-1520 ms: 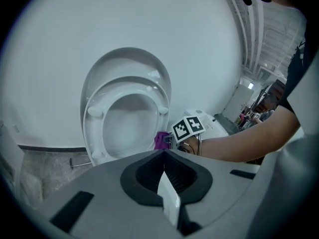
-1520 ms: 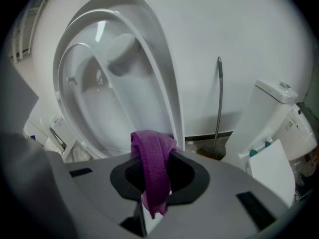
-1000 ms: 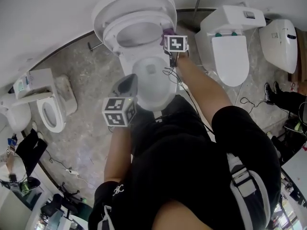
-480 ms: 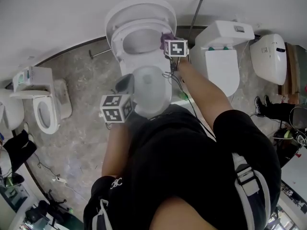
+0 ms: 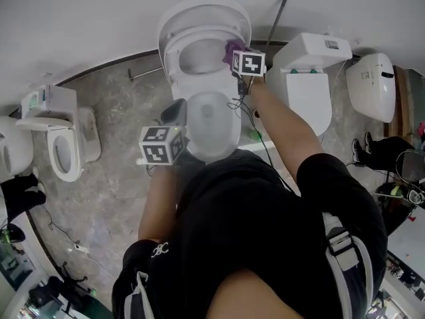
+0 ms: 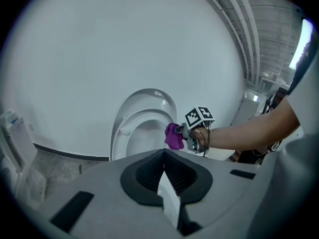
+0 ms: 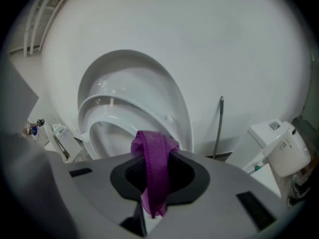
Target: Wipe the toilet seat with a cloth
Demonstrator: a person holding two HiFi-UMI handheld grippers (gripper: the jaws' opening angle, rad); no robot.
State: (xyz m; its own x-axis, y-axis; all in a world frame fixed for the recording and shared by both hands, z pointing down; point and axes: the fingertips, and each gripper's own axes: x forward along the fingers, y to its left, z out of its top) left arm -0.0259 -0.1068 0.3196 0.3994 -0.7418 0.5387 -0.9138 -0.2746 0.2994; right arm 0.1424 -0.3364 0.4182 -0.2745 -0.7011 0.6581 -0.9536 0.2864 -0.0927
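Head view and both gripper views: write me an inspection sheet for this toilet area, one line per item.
Surface: grey stone floor.
Job's things: toilet with seat and lid raised; purple cloth by the seat's right edge, contact unclear.
Clutter: metal rod on the floor; green thing beside the toilet.
Grippers: right gripper jaws shut on the purple cloth; left gripper jaws shut, empty.
Cables: black cable hanging from the right gripper; floor cable at the left.
Surroundings: other toilets at the left and right; white wall.
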